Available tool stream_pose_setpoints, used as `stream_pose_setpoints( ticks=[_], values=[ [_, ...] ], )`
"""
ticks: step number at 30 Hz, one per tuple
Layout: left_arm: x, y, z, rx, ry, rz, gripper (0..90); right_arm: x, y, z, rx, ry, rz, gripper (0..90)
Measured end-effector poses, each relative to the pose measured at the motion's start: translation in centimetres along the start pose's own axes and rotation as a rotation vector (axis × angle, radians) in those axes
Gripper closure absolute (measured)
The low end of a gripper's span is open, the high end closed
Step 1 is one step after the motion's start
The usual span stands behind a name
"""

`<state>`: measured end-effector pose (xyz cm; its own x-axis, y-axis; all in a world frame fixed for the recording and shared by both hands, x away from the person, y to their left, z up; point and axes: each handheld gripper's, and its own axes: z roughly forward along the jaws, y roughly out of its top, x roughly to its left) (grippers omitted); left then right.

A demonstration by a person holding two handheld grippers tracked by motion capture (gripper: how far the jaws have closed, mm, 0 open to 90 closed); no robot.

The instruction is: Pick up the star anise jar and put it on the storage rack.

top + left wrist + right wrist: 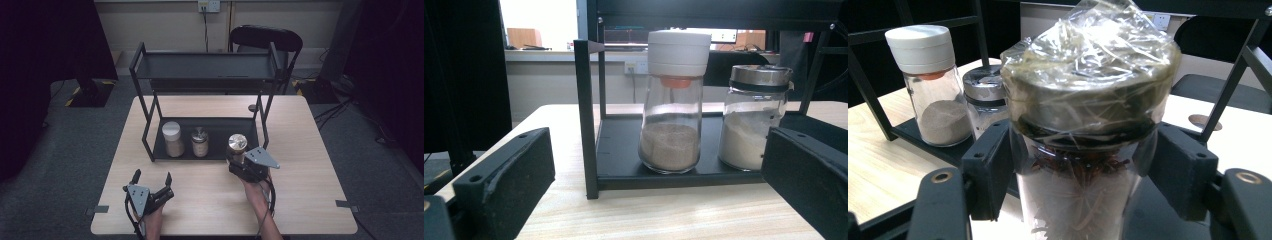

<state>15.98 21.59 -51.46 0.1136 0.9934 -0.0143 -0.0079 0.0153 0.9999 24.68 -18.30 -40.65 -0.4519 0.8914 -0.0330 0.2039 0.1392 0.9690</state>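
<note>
- Film-wrapped jar (pixel 1083 130), at the front right edge of the rack's lower shelf (pixel 215 127), clamped below the lid by right gripper (pixel 241 165).
- Could slip on loose film, or knock the steel-lidded jar (pixel 199 141) if swung left.
- Right forearm reaching forward, jaws level.
- Left gripper (pixel 152 179) resting near the table's front edge, jaws spread, empty.

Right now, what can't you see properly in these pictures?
- Wrapped jar: its base is cut off by the bottom edge of the right gripper view; crinkled plastic film blurs its contents.
- Steel-lidded jar: partly hidden behind the wrapped jar there.
- Top shelf of the rack: high view too dark to tell what lies on it.
</note>
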Motion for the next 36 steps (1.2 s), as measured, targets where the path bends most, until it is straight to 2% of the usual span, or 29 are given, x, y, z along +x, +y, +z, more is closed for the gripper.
stream_pose_setpoints(
  ticks=[11, 36],
  values=[
    [0.0, 0.0, 0.0, -0.001, 0.000, 0.000, 0.1, -0.1, 0.6, 0.8, 0.015, 0.001, -0.006, 31.0],
    [0.0, 0.0, 0.0, -0.001, -0.001, 0.000, 0.1, -0.2, 0.9, 2.6, 0.032, -0.001, 0.019, 31.0]
  ],
)
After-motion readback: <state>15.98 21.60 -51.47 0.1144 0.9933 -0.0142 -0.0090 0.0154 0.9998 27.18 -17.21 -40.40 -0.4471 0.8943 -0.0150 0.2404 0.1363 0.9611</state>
